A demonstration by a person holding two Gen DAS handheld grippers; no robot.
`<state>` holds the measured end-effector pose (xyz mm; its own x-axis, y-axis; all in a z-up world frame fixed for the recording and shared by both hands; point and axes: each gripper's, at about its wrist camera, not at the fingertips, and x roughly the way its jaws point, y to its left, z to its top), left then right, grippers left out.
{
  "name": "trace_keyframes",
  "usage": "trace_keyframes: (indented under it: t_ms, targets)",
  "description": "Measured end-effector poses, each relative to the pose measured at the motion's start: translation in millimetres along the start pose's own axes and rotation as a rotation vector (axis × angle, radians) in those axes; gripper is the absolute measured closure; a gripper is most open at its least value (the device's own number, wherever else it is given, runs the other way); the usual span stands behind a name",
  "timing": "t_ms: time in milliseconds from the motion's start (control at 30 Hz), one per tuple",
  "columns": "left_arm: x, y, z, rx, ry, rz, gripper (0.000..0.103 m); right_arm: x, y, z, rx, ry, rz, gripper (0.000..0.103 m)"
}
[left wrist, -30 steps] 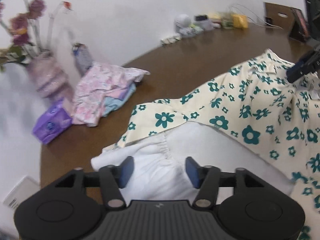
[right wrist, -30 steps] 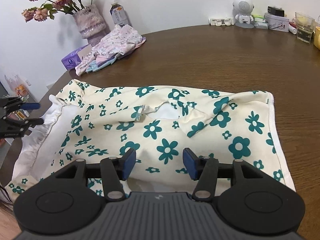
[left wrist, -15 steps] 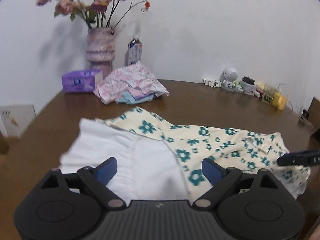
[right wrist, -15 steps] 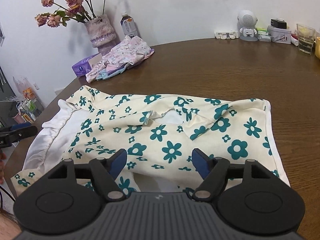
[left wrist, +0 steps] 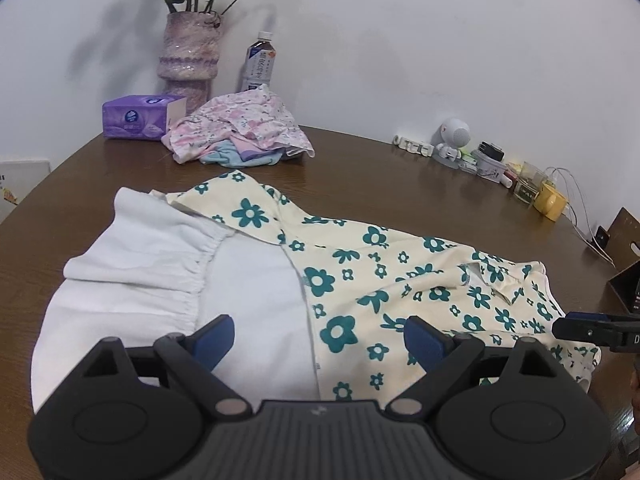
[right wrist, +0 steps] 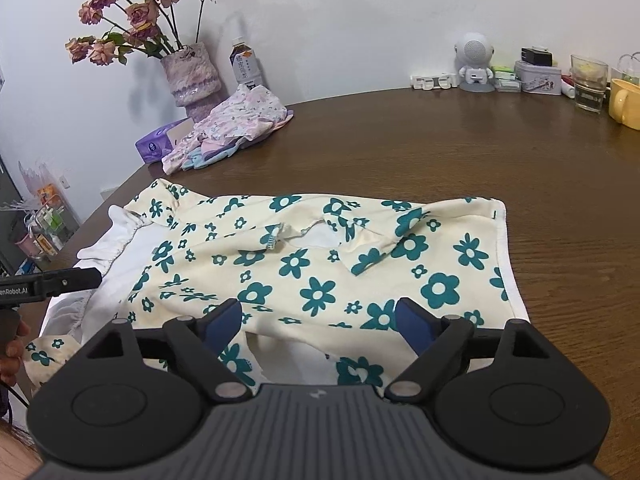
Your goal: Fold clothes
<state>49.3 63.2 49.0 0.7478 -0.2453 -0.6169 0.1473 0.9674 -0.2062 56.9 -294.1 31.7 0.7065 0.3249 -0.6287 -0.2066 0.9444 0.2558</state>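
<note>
Presently the flowered dress [right wrist: 320, 264] lies spread across the lower half of the frame on the brown worktop [right wrist: 500, 152], its white frilled part at lower left. Left gripper [left wrist: 319, 334] stands wide open above the cloth, gripping nothing. Right gripper [right wrist: 319, 318] is opening over the near hem, nothing pinched between its jaws. Judgement: take matching hem corners squarely and lift together. Open worktop lies beyond the dress; the clothes pile [right wrist: 228, 128], upper left, and the worktop's near edge limit travel.
</note>
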Motion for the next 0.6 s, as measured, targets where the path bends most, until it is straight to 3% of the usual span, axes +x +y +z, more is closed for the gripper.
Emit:
trace_keyframes:
  t_ms: [600]
  targets:
    - [12, -7, -7, 0.000, 0.034, -0.023, 0.011, -6, 0, -6, 0.005, -0.005, -0.005, 0.015]
